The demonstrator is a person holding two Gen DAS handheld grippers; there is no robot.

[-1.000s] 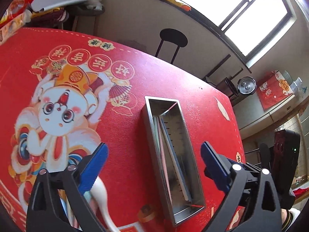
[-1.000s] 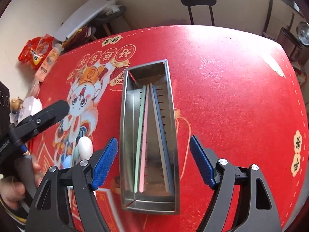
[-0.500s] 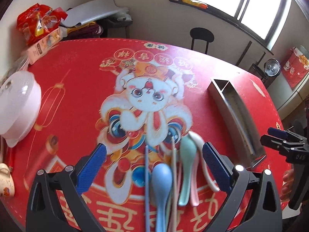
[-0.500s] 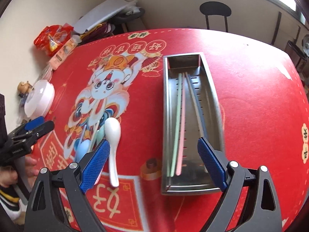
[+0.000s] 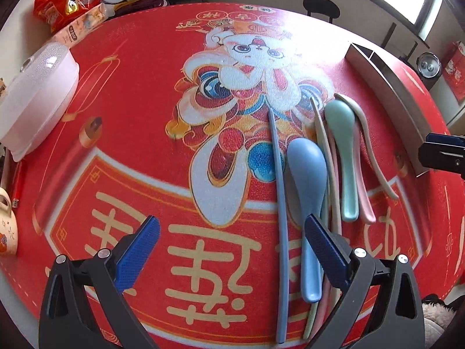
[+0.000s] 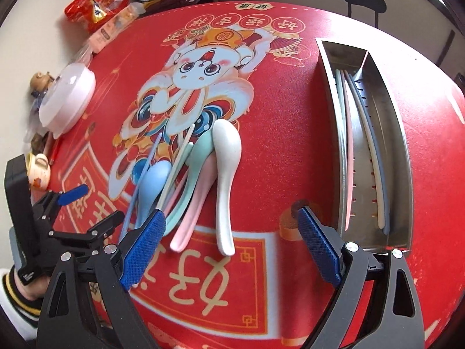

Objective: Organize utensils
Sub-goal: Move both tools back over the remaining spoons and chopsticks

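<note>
A pile of utensils lies on the red tablecloth: a blue spoon (image 5: 307, 174), a green spoon (image 5: 343, 133), a pink spoon (image 6: 189, 212), a white spoon (image 6: 225, 157) and loose chopsticks, among them a blue chopstick (image 5: 279, 180). My left gripper (image 5: 232, 250) is open just above the cloth, its right finger over the blue spoon's handle. My right gripper (image 6: 232, 232) is open over the white spoon's handle, nothing between its pads. The steel utensil box (image 6: 404, 133) to the right holds several chopsticks (image 6: 348, 133).
A white lidded bowl (image 5: 35, 93) sits at the left edge, snack bags (image 5: 66, 3) behind it, a small cup (image 5: 5, 229) by the near-left rim. A black stool (image 6: 363, 0) stands beyond the table. The left gripper (image 6: 72, 203) and a hand show in the right wrist view.
Both grippers have swung left, away from the steel box and down toward the spoon pile. The right gripper's jaws have widened a little.
</note>
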